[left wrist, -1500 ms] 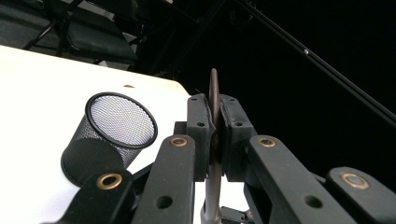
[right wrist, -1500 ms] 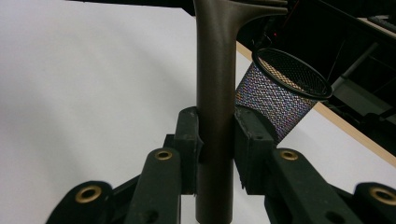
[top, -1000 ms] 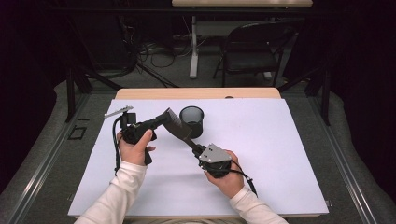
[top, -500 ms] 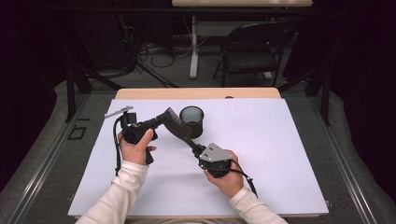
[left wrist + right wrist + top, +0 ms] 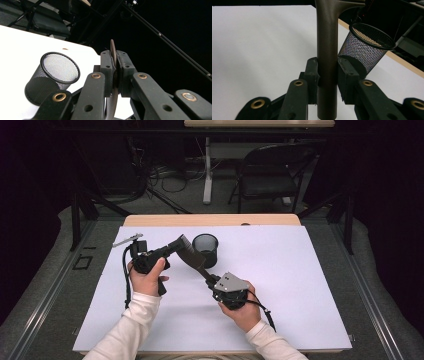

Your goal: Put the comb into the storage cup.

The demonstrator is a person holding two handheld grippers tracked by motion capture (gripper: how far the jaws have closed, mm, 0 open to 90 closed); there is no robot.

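From the high view, my left gripper (image 5: 176, 243) sits toward the left half of the white table (image 5: 300, 285), held up off the surface, and its jaws are pinched tight on the wide end of a dark brown spatula-like tool (image 5: 192, 257). In the left gripper view I see that tool (image 5: 112, 51) only edge-on, a thin sliver squeezed between the two pads; its lower part drops behind the jaw linkage and I can't follow it. Its exact kind is hard to make out; the flat end is mostly covered by the jaws.

The tool runs slantwise from there down to my right gripper (image 5: 209, 279), near the table's middle. In the right gripper view the jaws are clamped on the tool's narrow handle (image 5: 327, 50), one pad on each side. The top of the handle widens and is cut off by the frame edge, so I can't see the far end from here.

Just behind the tool stands a black mesh cup (image 5: 205, 248), upright on the table. From above, the tool overlaps its near left side, and I cannot tell whether they touch. Its base is hidden behind the jaws in both gripper views (image 5: 51, 77) (image 5: 367, 48).

Both of my sleeves are cut off at the bottom edge.
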